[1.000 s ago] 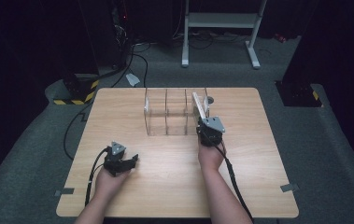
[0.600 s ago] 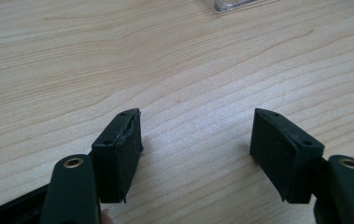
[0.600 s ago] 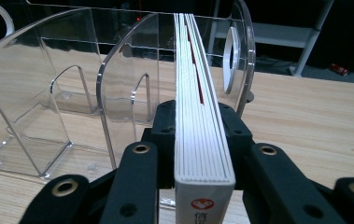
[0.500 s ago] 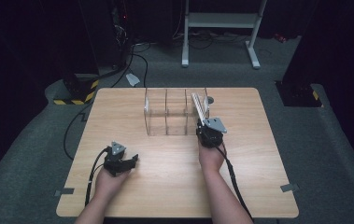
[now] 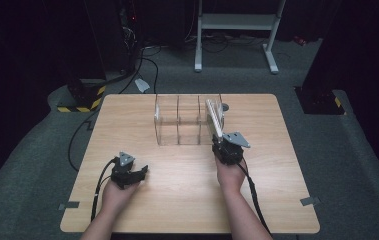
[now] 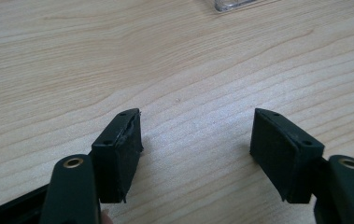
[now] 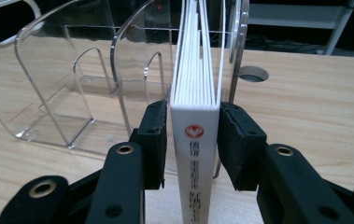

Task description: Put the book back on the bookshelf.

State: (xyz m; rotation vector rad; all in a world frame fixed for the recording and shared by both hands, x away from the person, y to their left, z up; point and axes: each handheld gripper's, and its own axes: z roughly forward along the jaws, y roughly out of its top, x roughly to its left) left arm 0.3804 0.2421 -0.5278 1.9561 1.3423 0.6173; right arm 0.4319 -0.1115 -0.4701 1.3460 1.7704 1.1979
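at the rack's (image 7: 72, 84) right-hand slot, right gripper (image 7: 194, 140) jaws have just been opening off the white book (image 7: 195, 107), indicating release; left gripper (image 6: 195, 149) rests apart, empty.

Two bare forearms are reaching in from the near edge in the high view, each hand wrapping a black two-jaw gripper with a trailing cable. The left gripper (image 5: 139, 172) is lying low and angled toward the right, its jaws standing wide apart with nothing between the pads (image 6: 118, 154). The right gripper (image 5: 221, 145) is pointing straight ahead, a grey three-cornered plate sitting on top. Its jaws have just been opening, and the pads (image 7: 153, 140) are flanking a white spine, barely touching or just off it.
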